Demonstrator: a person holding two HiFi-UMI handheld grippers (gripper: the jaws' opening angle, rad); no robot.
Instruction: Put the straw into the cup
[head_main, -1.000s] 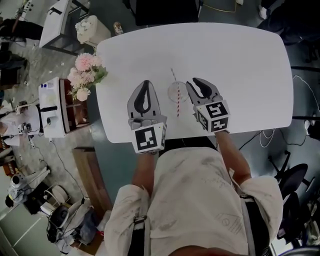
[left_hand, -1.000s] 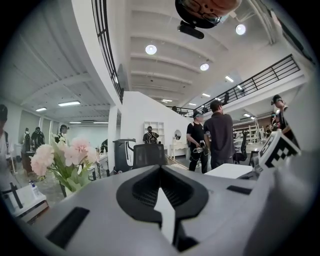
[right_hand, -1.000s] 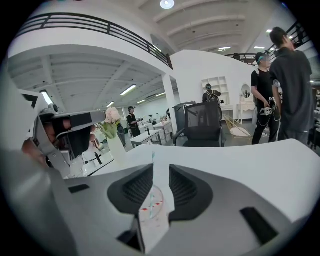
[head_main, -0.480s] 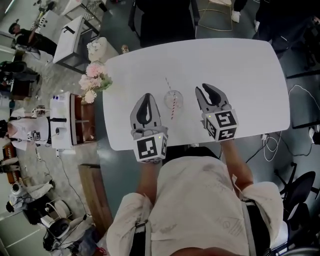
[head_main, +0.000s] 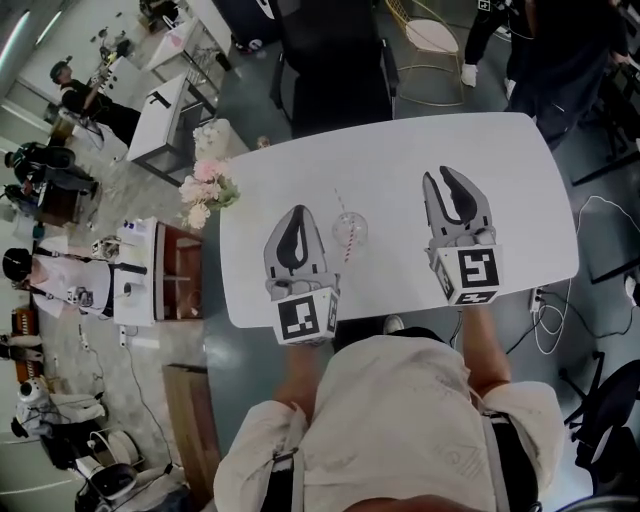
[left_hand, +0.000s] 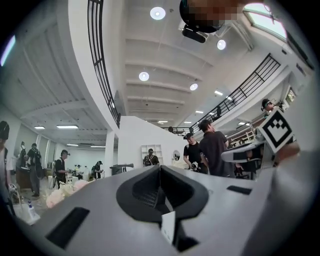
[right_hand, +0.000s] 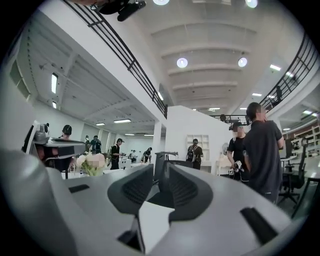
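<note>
Straw (head_main: 338, 203) stands in cup (head_main: 349, 232). My left gripper (head_main: 296, 215), jaws together, could tip it. Right gripper (head_main: 447, 176) is slightly apart and empty.

We see a white worktop (head_main: 500, 160), pink flowers (head_main: 205, 188) by its far left corner, a dark chair (head_main: 335, 70) beyond its far edge, and people (right_hand: 262, 145) standing further off.

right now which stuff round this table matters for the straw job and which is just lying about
Job: cup; striped straw, standing in it; left gripper; right gripper; white table.
Lying about: pink flowers; dark chair; side tables and gear.
</note>
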